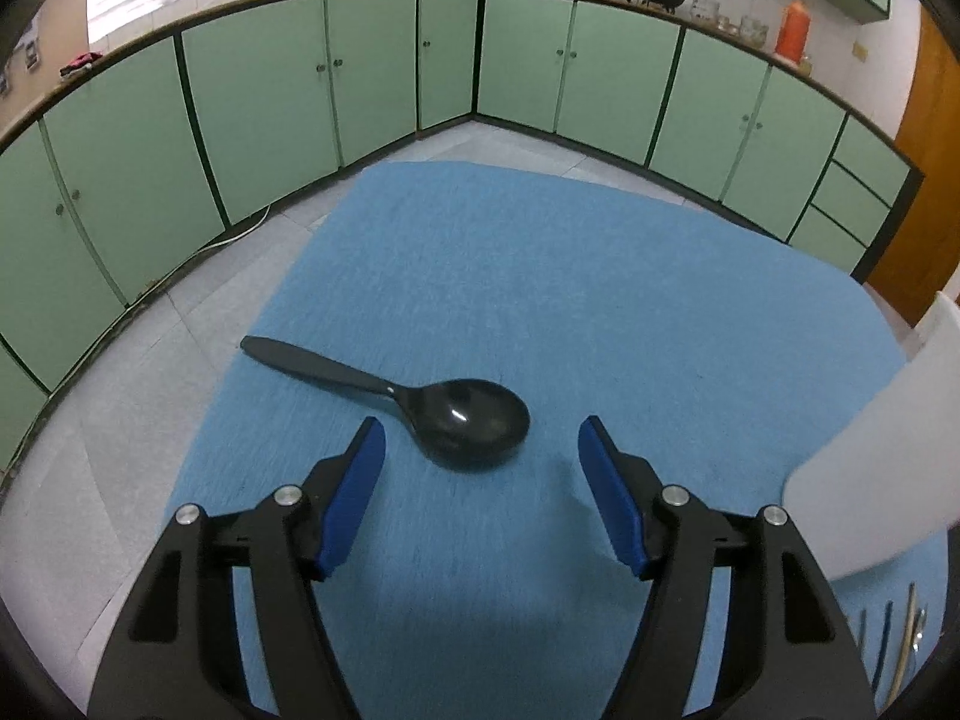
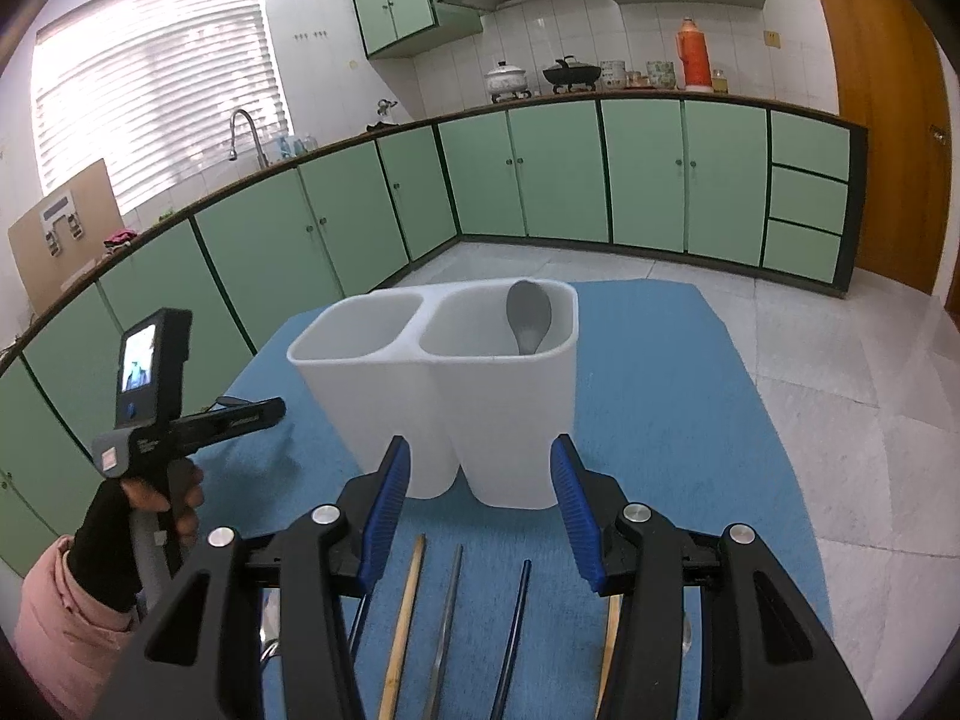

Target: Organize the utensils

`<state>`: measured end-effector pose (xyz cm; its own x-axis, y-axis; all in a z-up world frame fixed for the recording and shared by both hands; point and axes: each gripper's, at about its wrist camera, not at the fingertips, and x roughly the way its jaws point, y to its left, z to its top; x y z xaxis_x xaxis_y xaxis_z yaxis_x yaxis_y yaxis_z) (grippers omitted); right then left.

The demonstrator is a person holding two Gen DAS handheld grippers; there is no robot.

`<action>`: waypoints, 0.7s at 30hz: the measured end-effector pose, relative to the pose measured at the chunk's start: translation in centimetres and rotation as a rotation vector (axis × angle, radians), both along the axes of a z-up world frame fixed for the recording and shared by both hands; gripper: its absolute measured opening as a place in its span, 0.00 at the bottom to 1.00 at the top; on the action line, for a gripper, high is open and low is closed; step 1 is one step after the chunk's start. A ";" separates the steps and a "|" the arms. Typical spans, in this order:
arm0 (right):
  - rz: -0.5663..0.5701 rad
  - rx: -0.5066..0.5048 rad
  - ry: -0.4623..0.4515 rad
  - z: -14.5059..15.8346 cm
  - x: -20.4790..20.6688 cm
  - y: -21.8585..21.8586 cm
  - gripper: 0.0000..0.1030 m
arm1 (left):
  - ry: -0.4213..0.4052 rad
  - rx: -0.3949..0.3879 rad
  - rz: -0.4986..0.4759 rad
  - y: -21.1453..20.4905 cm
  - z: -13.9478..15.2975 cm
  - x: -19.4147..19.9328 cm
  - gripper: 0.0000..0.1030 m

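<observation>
Utensils sit in three places on the blue cloth. From the left wrist view, a black spoon lies flat on the cloth, bowl toward 3 o'clock and handle running out toward 10 o'clock, its tip near the cloth's edge. The left gripper hangs just short of the bowl with its blue-padded jaws spread wide and nothing between them; the bowl lies close ahead of the gap, not touching either pad.

From the right wrist view, a white two-compartment holder stands upright on the cloth at 12 o'clock. A grey spoon leans bowl-up in the right compartment; nothing shows above the rim of the left one. The right gripper is released too, jaws apart, with the holder's base just beyond them. Below it, at 6 o'clock, a row of long thin utensils lies side by side on the cloth, partly hidden by the gripper body.

Green cabinets line the walls.
</observation>
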<state>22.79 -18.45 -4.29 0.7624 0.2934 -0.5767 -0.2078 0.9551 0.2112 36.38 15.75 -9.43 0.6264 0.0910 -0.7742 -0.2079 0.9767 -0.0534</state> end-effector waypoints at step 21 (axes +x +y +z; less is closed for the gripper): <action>0.010 -0.008 0.025 -0.5 0.5 0.4 0.47 | -0.005 -0.083 -0.029 0.2 0.2 -1.6 0.42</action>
<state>23.26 -18.03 -4.82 0.7447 0.2960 -0.5982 -0.2117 0.9548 0.2088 34.74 15.95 -9.24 0.6319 0.0089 -0.7750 -0.1793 0.9745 -0.1350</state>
